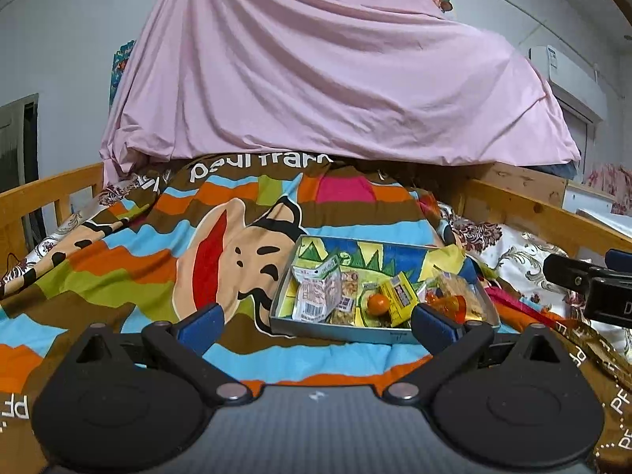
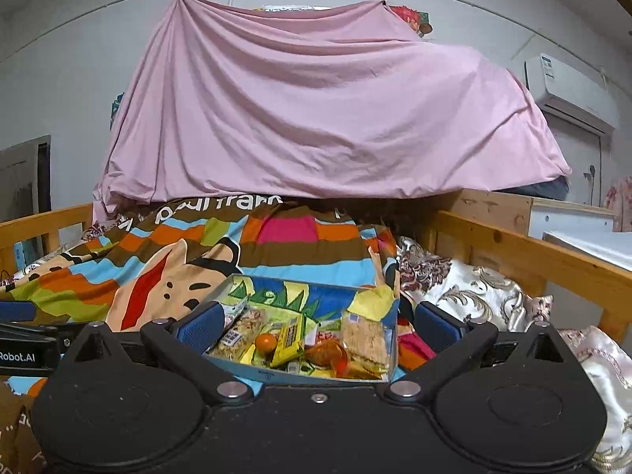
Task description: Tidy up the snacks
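Note:
A shallow box (image 1: 339,331) with a colourful lining lies on the striped blanket (image 1: 130,272), filled with snacks: a clear packet (image 1: 318,294), a small orange ball (image 1: 377,303), a yellow packet (image 1: 401,296) and a cracker pack (image 1: 460,296). My left gripper (image 1: 316,322) is open just short of the box's near wall, nothing between its blue pads. In the right wrist view the same box (image 2: 272,375) sits right ahead with the orange ball (image 2: 265,343), yellow packet (image 2: 290,335) and cracker pack (image 2: 363,341). My right gripper (image 2: 316,326) is open, straddling the box's near edge.
Wooden bed rails (image 1: 529,213) run along both sides. A pink sheet (image 1: 316,79) drapes a high pile at the far end. A floral quilt (image 2: 474,296) lies to the right of the box. An air conditioner (image 2: 568,87) hangs on the right wall.

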`<state>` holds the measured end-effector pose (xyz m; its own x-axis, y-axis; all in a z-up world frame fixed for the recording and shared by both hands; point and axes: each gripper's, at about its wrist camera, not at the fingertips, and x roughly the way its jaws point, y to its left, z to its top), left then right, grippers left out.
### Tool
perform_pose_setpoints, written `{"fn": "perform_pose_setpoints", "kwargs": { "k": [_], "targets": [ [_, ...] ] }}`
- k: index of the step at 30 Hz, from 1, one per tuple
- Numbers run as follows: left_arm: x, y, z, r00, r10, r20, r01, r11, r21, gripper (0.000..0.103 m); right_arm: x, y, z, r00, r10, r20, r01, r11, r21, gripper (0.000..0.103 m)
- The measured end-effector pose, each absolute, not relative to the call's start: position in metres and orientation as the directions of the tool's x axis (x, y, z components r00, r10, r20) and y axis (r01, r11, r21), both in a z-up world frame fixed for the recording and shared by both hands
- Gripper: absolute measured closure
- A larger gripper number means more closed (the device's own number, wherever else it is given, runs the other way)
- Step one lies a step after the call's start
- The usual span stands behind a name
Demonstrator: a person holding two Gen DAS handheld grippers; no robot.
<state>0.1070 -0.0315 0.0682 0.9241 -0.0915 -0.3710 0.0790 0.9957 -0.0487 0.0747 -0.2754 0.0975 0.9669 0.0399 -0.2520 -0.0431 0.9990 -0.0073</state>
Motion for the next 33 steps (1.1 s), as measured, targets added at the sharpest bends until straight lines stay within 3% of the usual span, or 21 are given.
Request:
{"fn": "perform_pose_setpoints", "kwargs": {
  "k": [33],
  "targets": [
    [0.075, -0.031, 0.041, 0.886, -0.089, -0.454, 0.069, 0.996, -0.059, 0.0, 0.041, -0.273, 0.065, 0.912, -0.006, -0.409, 0.001, 1.0, -0.011, 0.001]
  ]
}}
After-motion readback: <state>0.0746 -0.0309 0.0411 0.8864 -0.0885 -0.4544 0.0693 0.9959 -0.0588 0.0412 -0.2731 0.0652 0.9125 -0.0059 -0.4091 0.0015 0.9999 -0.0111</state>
